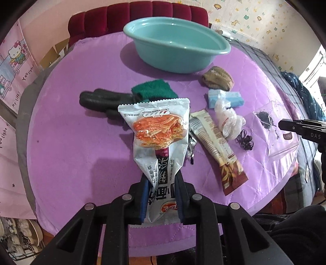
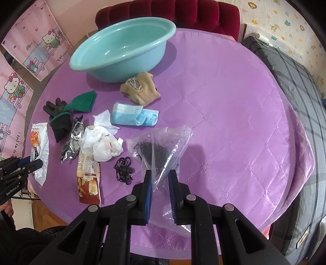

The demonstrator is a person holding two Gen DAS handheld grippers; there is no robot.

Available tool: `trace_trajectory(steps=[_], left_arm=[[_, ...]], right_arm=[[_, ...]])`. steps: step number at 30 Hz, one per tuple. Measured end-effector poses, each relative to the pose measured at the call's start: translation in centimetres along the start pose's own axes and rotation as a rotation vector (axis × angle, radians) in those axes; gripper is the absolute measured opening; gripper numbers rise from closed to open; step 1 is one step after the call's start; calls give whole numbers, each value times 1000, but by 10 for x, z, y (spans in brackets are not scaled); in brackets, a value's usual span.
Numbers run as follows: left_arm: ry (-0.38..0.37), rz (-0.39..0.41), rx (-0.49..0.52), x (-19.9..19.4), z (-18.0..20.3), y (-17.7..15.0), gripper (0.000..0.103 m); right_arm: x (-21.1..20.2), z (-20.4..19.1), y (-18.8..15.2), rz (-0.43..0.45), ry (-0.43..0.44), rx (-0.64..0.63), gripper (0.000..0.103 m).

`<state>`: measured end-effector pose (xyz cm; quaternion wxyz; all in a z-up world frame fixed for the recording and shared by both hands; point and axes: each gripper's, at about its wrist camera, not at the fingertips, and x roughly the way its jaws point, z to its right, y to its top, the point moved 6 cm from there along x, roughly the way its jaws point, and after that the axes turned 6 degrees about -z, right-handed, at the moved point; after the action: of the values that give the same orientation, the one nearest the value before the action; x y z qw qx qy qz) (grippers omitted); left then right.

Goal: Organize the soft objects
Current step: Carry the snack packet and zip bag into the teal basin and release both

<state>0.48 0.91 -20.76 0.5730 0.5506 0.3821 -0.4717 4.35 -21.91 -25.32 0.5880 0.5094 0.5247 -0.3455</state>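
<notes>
My left gripper (image 1: 162, 180) is shut on the lower end of a silver snack packet (image 1: 156, 130) with orange strips showing through its window. The packet hangs over the purple quilted table (image 1: 81, 142). My right gripper (image 2: 160, 175) is shut on a clear plastic bag (image 2: 161, 146) holding dark crumbs, its bottom end trailing on the table. A teal basin (image 1: 175, 49) stands empty at the far side. In the right wrist view the left gripper (image 2: 35, 164) shows at the left edge with the packet (image 2: 39, 146).
Between the grippers lie black gloves (image 1: 101, 102), a green cloth (image 1: 152, 89), a brown knitted piece (image 1: 218, 78), a blue mask pack (image 1: 226, 98), a crumpled white bag (image 1: 228, 120), a brown wrapper (image 1: 218, 144), a silver wrapper (image 2: 73, 142) and black earphones (image 2: 124, 169). A red chair (image 1: 132, 14) stands behind the table.
</notes>
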Motion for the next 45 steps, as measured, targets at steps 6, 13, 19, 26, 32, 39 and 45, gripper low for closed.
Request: trace_trajectory(steps=[6,13,19,26,32,39,45], left_arm=[[-4,25,22,-12,7,13,24],[5,65,51,-28,17,35,24],[9,97,79,-43,25,56,25],[10,130,108,-56,29,81,25],[9,151,125,-62,32,104,25],[13,157,159,-61,37,129,25],[16,156,183,-57,39,148,25]], right_arm=[[-15,-3,7,29,-2,-3,15],[-33,-8,22,63,-1,-10,15],[-48,-13,40,92,15,-17,15],[-66,-21,67,137,13,-36,15],[-76,-29,93,165,17,-53,15],[-80,-37,121,183,31,-64,15],[-82,-44,146,198,45,-66,15]])
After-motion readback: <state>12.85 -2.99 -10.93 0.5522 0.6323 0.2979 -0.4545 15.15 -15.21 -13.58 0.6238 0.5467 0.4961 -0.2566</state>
